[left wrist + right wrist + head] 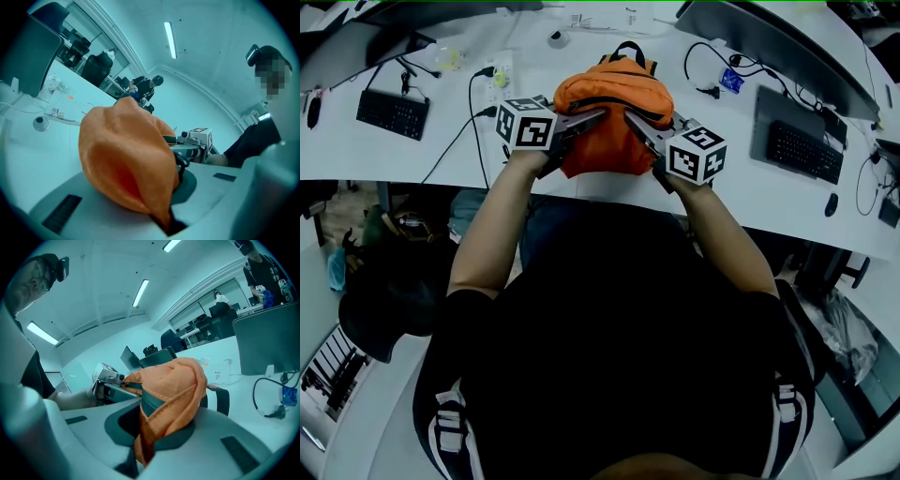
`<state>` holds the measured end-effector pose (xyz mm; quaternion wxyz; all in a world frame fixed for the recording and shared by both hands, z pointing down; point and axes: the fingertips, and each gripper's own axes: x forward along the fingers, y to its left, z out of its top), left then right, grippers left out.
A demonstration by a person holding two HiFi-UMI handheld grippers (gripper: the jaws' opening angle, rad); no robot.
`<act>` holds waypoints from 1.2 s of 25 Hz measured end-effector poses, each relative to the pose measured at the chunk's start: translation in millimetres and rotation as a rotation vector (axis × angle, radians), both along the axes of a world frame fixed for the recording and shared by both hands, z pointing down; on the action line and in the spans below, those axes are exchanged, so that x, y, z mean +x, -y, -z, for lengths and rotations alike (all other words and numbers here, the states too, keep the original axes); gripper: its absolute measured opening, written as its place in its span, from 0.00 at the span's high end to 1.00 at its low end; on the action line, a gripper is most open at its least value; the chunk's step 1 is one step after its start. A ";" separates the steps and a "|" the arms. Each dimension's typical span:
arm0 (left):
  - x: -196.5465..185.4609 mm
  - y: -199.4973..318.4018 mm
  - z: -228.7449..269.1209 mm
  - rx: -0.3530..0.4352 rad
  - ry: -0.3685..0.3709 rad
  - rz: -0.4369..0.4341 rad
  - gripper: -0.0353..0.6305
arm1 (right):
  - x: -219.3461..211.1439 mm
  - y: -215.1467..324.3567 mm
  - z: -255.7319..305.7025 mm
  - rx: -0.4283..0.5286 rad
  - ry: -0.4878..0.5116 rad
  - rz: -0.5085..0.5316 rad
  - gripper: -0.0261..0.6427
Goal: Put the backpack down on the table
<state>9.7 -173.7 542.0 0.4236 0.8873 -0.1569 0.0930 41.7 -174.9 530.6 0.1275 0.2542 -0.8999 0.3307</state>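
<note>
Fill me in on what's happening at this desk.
A person is gripping an orange backpack from both sides. The left hand-held gripper and the right hand-held gripper are each shut on a fold of its fabric. The backpack is over the near edge of the white table. Whether its weight already rests there is unclear.
</note>
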 end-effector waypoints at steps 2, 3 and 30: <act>-1.7 2.2 -3.8 -0.007 -0.002 -0.004 0.89 | -1.7 2.4 -4.0 -0.006 -0.003 -0.002 0.89; -2.5 3.3 -5.4 -0.010 -0.003 -0.006 0.89 | -2.4 3.6 -5.7 -0.008 -0.004 -0.004 0.89; -11.6 35.7 -55.2 -0.064 -0.001 -0.043 0.89 | -9.4 39.3 -56.0 -0.059 -0.023 -0.064 0.89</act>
